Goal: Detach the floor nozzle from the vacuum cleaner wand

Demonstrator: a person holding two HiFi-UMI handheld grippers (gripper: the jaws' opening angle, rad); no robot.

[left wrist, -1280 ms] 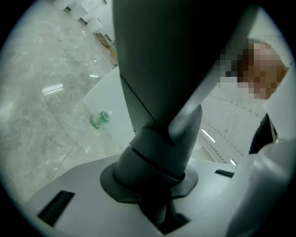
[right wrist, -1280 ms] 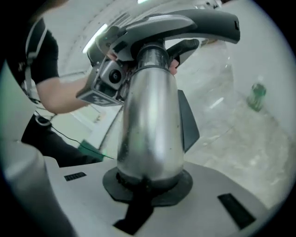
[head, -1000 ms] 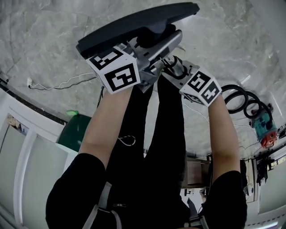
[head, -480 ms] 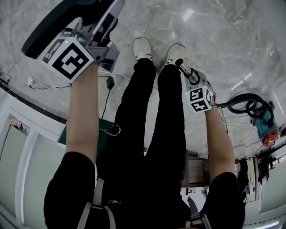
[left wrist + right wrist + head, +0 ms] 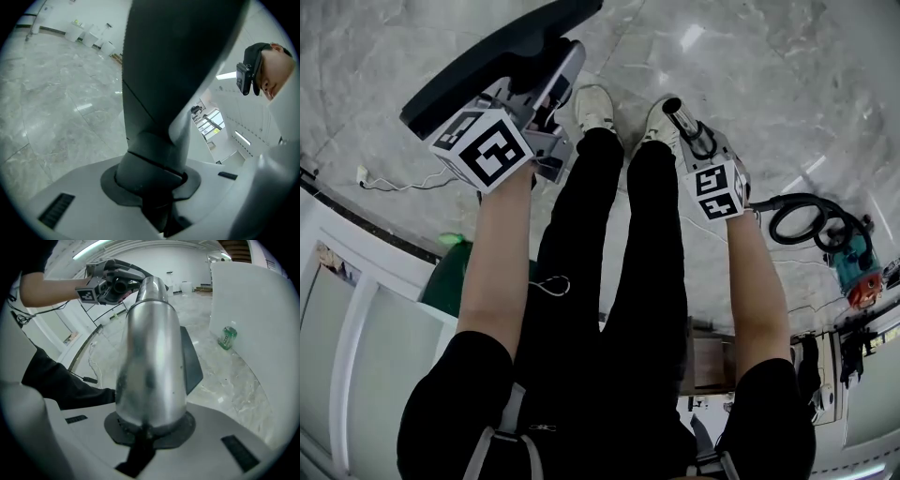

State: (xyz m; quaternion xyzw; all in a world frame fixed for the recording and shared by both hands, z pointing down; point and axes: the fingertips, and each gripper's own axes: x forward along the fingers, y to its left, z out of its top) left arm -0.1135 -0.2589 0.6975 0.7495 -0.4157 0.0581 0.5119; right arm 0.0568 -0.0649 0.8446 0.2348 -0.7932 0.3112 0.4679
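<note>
Below, we see the grey marble floor (image 5: 787, 84) filling the head view, with the person's black-trousered legs (image 5: 619, 281) running up its middle.

At upper left, the dark, flat floor nozzle (image 5: 487, 56) is held clear of the floor and tilted, its long edge slanting from lower left to upper right. The left gripper (image 5: 551, 89) has it by the neck (image 5: 154, 159): in the left gripper view, we find both jaws closed narrowly against that dark neck, which fills the gap between them.

To the right, well apart from the nozzle, the right gripper (image 5: 696, 142) is clamped on the bare metal wand (image 5: 680, 117). Its jaws are drawn in on the tube, and the open end of the tube points away from the person, above the right shoe. Nozzle and wand are separate, with the legs between them. In the right gripper view, the left gripper's marker cube (image 5: 89, 294) shows beyond the wand tip.

At the far right, a teal and orange canister vacuum (image 5: 853, 267) lies on the floor, with a black hose (image 5: 802, 220) coiled beside it.

Two white shoes (image 5: 596, 103) stand side by side. A thin white cable (image 5: 403, 178) trails at left, and a small green bottle (image 5: 228, 338) lies beside a white panel in the right gripper view.
</note>
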